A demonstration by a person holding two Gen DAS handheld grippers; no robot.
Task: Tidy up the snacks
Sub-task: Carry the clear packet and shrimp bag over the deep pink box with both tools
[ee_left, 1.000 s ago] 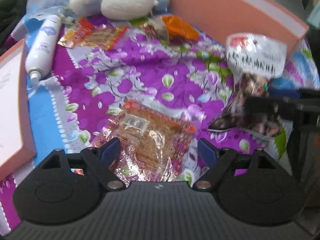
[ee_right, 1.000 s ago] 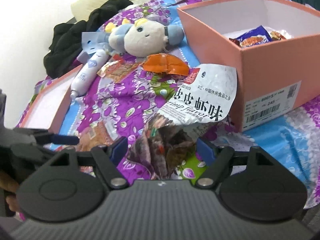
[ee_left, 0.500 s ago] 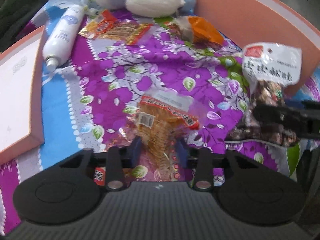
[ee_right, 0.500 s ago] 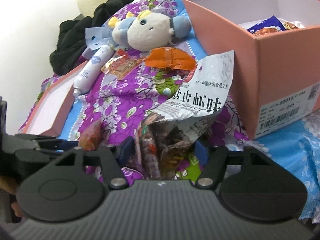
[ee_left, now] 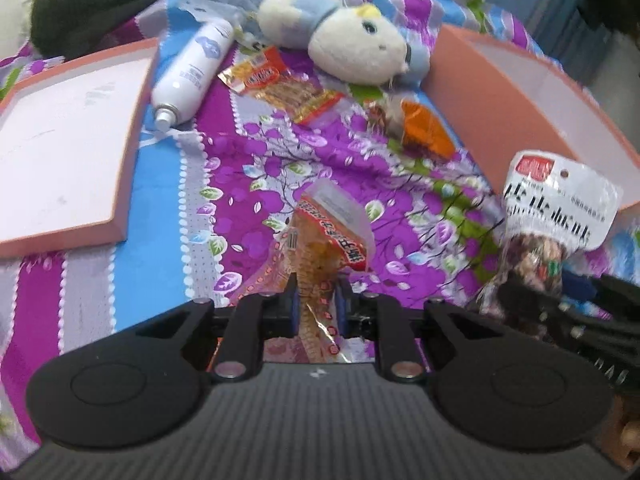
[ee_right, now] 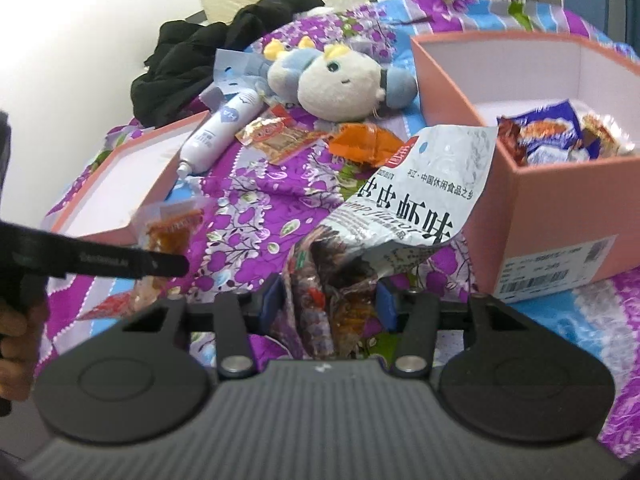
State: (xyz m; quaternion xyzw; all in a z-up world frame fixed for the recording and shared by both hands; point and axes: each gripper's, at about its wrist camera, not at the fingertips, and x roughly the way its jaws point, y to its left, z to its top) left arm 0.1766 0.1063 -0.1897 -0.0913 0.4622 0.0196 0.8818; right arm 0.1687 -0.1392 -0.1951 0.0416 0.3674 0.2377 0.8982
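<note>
My left gripper (ee_left: 317, 307) pinches a clear orange snack packet (ee_left: 324, 240) and holds it above the purple flowered cloth; its jaws are still closing. My right gripper (ee_right: 330, 300) squeezes the lower part of a white shrimp-flavour snack bag (ee_right: 416, 196), jaws still closing, and the bag stands up between its pads. The open pink box (ee_right: 560, 216) on the right holds several wrapped snacks (ee_right: 548, 136). On the cloth lie another orange-red packet (ee_left: 280, 88) and an orange wrapper (ee_left: 424, 128). In the right wrist view, the left gripper (ee_right: 100, 260) and its packet (ee_right: 168, 228) show at the left.
A plush toy (ee_left: 352, 48) and a white tube (ee_left: 192, 72) lie at the back. The pink box lid (ee_left: 60, 140) rests upside down on the left. Black clothing (ee_right: 216, 48) is heaped at the far edge. A hand (ee_right: 16, 340) shows at the lower left.
Both grippers closed on their packets and lifted them. The left one squeezed the orange packet narrow and rolled; the white bag rose and now stands more upright.
</note>
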